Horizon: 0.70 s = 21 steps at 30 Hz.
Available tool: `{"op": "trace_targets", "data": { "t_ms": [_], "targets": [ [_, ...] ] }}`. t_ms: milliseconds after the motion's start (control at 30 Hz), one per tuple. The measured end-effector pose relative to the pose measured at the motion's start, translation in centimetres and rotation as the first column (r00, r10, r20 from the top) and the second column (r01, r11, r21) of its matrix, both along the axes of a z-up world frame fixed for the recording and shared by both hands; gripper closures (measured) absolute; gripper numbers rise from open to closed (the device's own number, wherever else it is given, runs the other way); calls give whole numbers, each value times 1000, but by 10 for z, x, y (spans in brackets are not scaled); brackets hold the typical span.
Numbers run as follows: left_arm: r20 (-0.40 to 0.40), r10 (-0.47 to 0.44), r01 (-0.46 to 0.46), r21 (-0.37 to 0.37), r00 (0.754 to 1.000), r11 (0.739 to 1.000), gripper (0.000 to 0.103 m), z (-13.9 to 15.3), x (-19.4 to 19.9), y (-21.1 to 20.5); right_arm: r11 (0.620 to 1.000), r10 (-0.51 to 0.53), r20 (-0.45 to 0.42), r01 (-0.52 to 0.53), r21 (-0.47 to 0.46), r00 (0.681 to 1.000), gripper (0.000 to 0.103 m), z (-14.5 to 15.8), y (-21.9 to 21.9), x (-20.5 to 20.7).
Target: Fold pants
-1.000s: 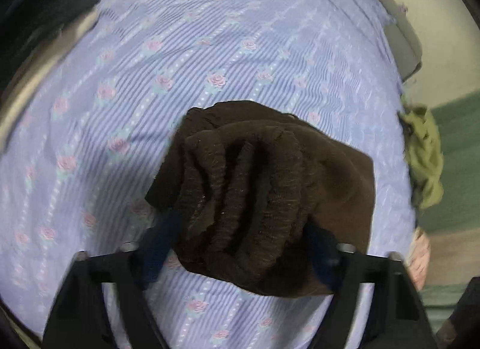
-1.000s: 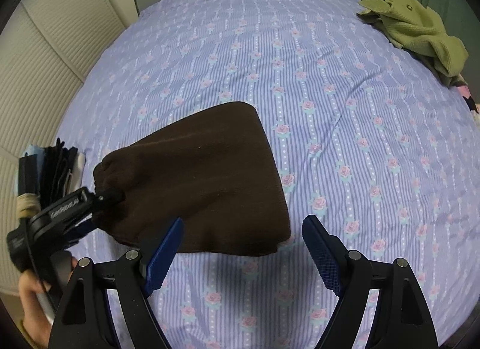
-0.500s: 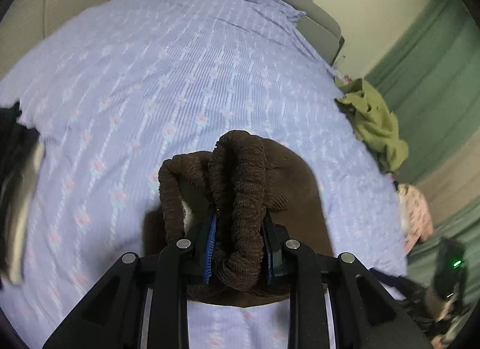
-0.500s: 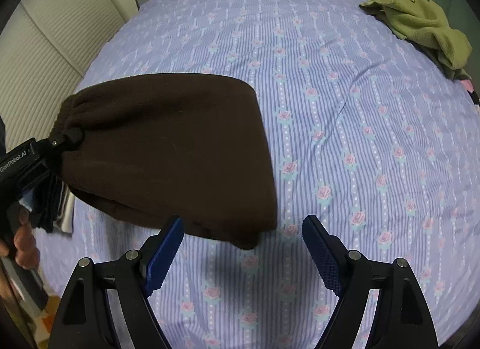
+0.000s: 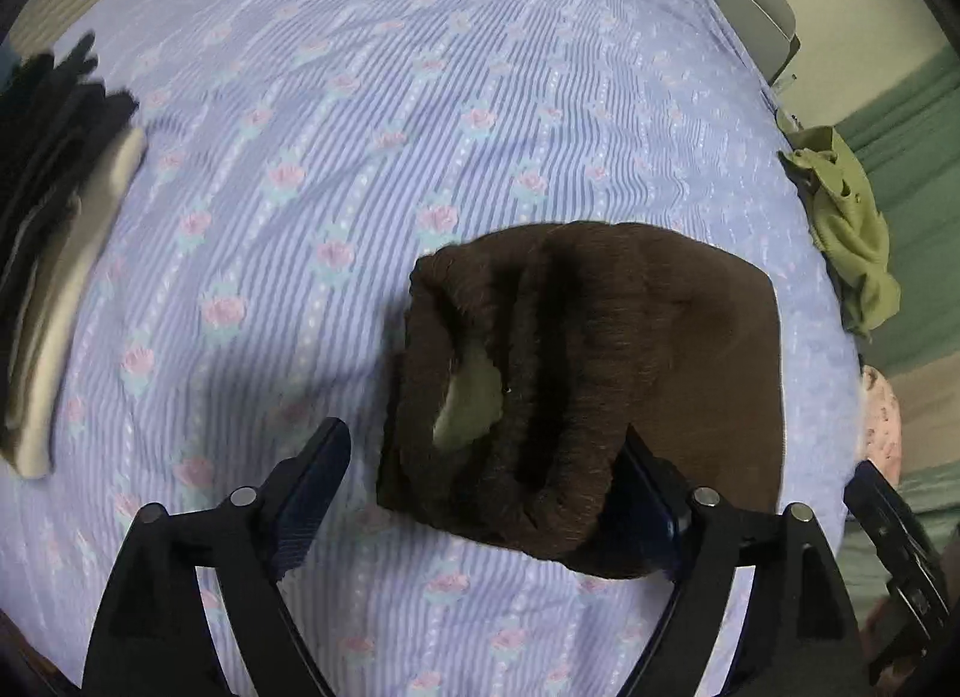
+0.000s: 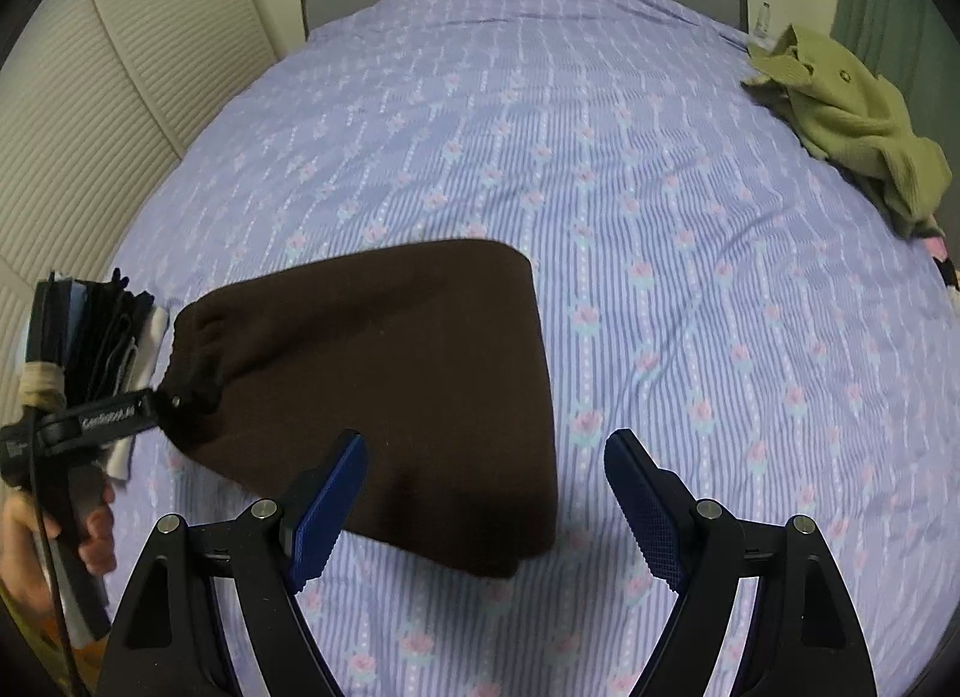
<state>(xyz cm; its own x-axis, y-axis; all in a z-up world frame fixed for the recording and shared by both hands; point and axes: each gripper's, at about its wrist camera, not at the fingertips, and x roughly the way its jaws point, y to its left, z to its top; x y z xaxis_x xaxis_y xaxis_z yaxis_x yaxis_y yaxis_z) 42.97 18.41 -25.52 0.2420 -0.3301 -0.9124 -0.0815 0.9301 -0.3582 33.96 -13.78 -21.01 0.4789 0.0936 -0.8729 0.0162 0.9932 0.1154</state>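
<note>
Brown folded pants (image 5: 600, 373) lie between opening left fingers (image 5: 312, 475), seemingly untouched; right fingers (image 6: 645, 493) spread.

Pants (image 6: 384, 373) on bed (image 6: 660, 217); stack (image 6: 102, 337) left.

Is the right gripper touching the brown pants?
Apart. The right wrist view shows the right gripper open above the brown pants, both pads clear of the cloth, nothing between them but the bedsheet.

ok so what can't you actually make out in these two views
- Pants, left wrist view: near edge hidden behind the left tool, whose jaws are opening, so contact is unclear.
- Dark stack, left wrist view: blurred and cut by the edge.
- Pink item, left wrist view: mostly out of frame.
</note>
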Motion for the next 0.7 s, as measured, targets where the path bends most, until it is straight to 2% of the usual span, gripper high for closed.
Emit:
{"op": "trace_targets", "data": {
  "t_ms": [233, 467, 700],
  "targets": [
    [-27, 22, -23, -31, 999, 999, 14, -15, -12, 3, 999, -17, -14, 17, 31, 1000, 21, -20, -10, 15],
    [-65, 70, -78, -118, 995, 990, 9, -36, -12, 15, 998, -7, -100, 13, 58, 995, 21, -62, -14, 34],
    [-183, 131, -177, -264, 974, 948, 4, -69, -11, 25, 998, 3, -155, 5, 57, 988, 21, -94, -9, 53]
  ]
}}
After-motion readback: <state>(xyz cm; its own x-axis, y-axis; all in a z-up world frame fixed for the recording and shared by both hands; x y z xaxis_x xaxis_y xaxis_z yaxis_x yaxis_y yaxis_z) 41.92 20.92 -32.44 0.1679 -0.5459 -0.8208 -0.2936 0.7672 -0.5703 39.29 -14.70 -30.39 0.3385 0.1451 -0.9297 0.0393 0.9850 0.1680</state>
